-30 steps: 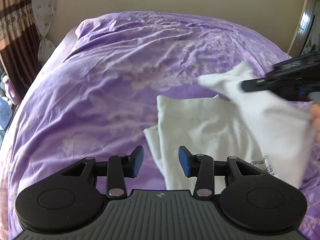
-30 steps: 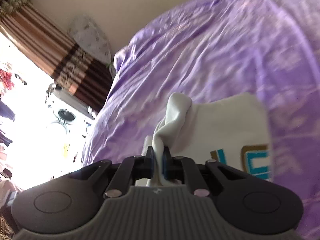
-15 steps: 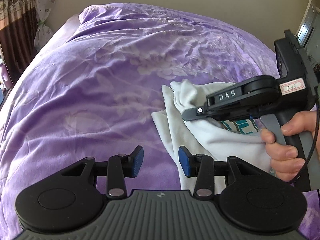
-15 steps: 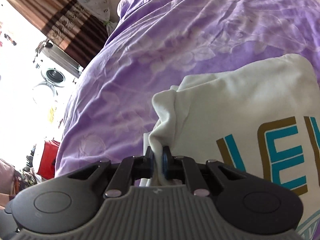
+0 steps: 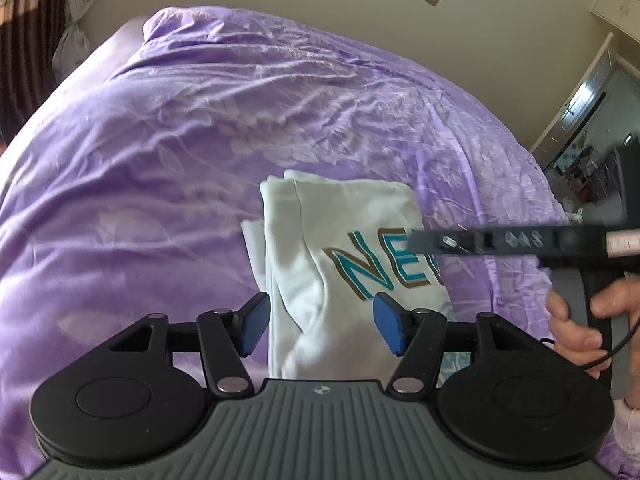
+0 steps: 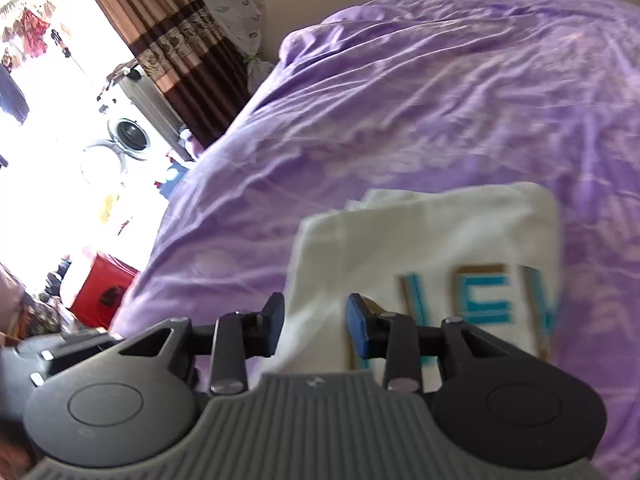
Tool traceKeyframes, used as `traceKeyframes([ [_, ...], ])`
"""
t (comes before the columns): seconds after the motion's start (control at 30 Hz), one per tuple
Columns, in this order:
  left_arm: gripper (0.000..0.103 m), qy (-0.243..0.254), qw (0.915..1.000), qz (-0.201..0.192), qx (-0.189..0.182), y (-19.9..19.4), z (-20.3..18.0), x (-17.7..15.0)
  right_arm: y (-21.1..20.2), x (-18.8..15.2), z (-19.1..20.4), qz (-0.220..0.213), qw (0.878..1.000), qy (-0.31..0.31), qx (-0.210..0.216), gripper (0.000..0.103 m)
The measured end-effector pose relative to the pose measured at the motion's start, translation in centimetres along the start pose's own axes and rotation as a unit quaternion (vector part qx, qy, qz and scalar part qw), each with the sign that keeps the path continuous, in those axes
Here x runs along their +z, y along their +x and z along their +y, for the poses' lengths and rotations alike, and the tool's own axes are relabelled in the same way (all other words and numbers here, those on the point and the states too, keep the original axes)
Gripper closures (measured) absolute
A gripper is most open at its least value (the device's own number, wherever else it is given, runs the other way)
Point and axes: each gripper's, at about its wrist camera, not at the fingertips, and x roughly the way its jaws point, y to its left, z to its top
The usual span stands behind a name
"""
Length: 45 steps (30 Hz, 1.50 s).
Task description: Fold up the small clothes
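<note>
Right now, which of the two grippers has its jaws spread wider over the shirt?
The left gripper: its blue pads stand far apart over the white shirt. The right gripper has just been opening, its gap narrower, pressing nothing.

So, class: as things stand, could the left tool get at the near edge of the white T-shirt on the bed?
Probably yes. The left tool stands open right over the white T-shirt, which lies folded on the purple bedspread, with nothing between. The right tool, just opened, is off to the side.

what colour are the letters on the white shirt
The letters on the shirt are teal with a brown-gold outline, clearest in the left wrist view.
</note>
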Motion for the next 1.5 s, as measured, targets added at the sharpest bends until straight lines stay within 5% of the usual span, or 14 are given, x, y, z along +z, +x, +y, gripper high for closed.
traceKeyframes([
  [0.4,0.036,-0.107,0.9926,0.056,-0.011,3.1,3.1,-4.2,-6.1,-11.5,-6.6,0.005,0.992,-0.071,-0.107,0.061],
  [0.63,0.089,-0.082,0.9957,0.043,0.005,3.0,1.7,-4.1,-4.8,-16.7,-6.8,0.038,0.987,-0.099,-0.119,0.054],
  [0.8,0.093,-0.066,0.9978,0.008,-0.006,1.5,0.3,-3.5,-2.6,-17.4,-6.8,0.044,0.984,-0.099,-0.140,0.057],
  [0.87,0.094,-0.059,0.9981,-0.010,-0.015,0.5,-0.4,-2.9,-2.2,-17.5,-7.0,0.049,0.985,-0.092,-0.139,0.062],
  [1.03,0.095,-0.051,0.9984,-0.023,-0.010,-1.8,-1.8,-2.3,-3.5,-17.0,-8.0,0.034,0.990,-0.054,-0.124,0.100],
  [1.27,0.095,-0.072,0.9961,0.035,0.037,1.6,1.4,-7.3,-3.6,-17.6,-8.5,0.042,0.991,-0.038,-0.120,0.103],
  [1.5,0.095,-0.076,0.9931,0.073,0.052,3.8,2.5,-8.1,-2.1,-18.3,-9.9,0.067,0.992,-0.009,-0.106,0.103],
])
